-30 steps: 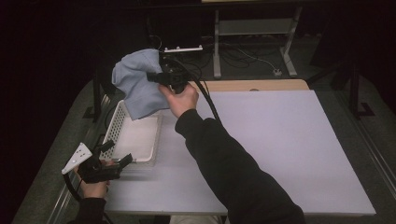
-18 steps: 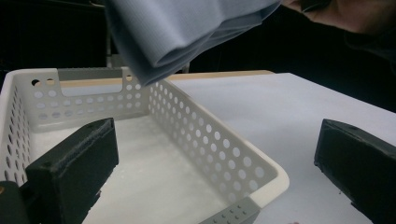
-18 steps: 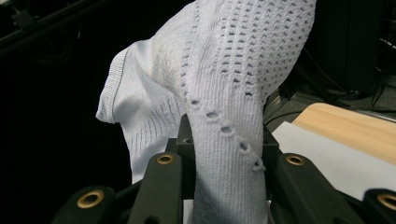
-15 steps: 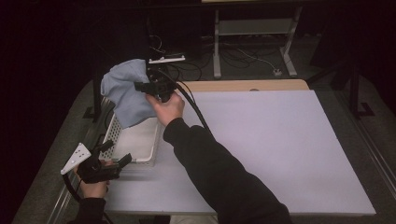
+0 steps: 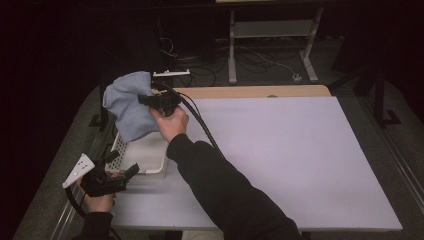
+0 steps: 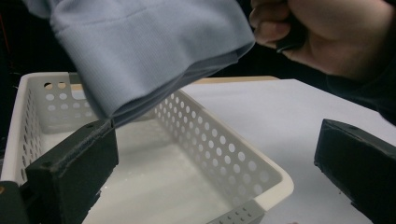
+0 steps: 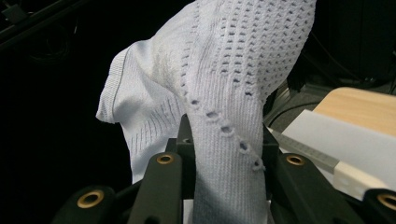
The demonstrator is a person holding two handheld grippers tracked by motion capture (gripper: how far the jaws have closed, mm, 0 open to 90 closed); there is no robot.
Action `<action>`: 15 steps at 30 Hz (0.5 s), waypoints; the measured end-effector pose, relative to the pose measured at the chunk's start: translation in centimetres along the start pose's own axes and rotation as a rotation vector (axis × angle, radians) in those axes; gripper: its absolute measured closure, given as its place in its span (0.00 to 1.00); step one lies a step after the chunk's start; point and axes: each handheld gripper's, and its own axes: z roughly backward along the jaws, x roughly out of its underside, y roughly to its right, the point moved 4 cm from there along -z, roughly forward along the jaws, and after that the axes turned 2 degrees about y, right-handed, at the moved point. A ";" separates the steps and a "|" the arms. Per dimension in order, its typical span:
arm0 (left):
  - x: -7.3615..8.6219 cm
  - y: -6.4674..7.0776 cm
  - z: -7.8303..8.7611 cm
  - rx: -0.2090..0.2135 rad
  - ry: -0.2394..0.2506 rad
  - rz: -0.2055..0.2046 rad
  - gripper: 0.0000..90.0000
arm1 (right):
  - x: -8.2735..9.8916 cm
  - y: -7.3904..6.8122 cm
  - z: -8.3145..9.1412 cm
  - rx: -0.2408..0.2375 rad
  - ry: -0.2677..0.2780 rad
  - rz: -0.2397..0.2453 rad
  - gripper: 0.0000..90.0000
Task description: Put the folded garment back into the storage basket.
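A pale blue knitted cloth hangs over the far end of a white perforated basket at the table's left edge. My right gripper is shut on the cloth, which is pinched between its jaws and drapes upward and over them. In the left gripper view the cloth dangles above the basket, with the person's right hand beside it. My left gripper sits near the basket's front corner, open, with nothing between its jaws.
The white tabletop stretches wide to the right of the basket. A wooden strip runs along its far edge. Behind the table stand a metal frame and cables on the dark floor.
My right gripper has carried the cloth leftward and slightly toward the near side, over the basket's far end. The left gripper has stayed put.
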 end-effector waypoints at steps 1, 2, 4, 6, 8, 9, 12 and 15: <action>0.0 0.0 0.0 0.001 0.001 0.002 0.00 | 0.2 0.1 -0.2 0.000 -0.002 -0.005 0.79; 0.0 0.0 0.0 0.001 0.000 -0.001 0.00 | 0.4 0.1 -0.4 0.000 -0.003 -0.012 0.79; 0.0 0.0 0.0 -0.001 0.001 -0.002 0.00 | 0.8 0.3 -0.9 0.001 -0.005 -0.024 0.79; 0.0 -0.1 0.0 -0.002 0.006 0.001 0.00 | 1.4 0.7 -1.4 -0.001 -0.016 -0.057 0.79; 0.0 -0.1 0.1 -0.003 0.005 -0.002 0.00 | 1.6 0.9 -1.6 0.000 -0.019 -0.067 0.79; 0.0 -0.1 0.1 -0.003 0.005 -0.001 0.00 | 1.8 1.0 -1.7 0.001 -0.023 -0.078 0.79; 0.0 -0.1 0.1 -0.005 0.007 0.002 0.00 | 2.4 1.3 -2.1 0.009 -0.028 -0.099 0.79; 0.0 -0.1 0.1 -0.007 0.009 0.002 0.00 | 3.0 1.6 -2.3 0.011 -0.029 -0.131 0.79</action>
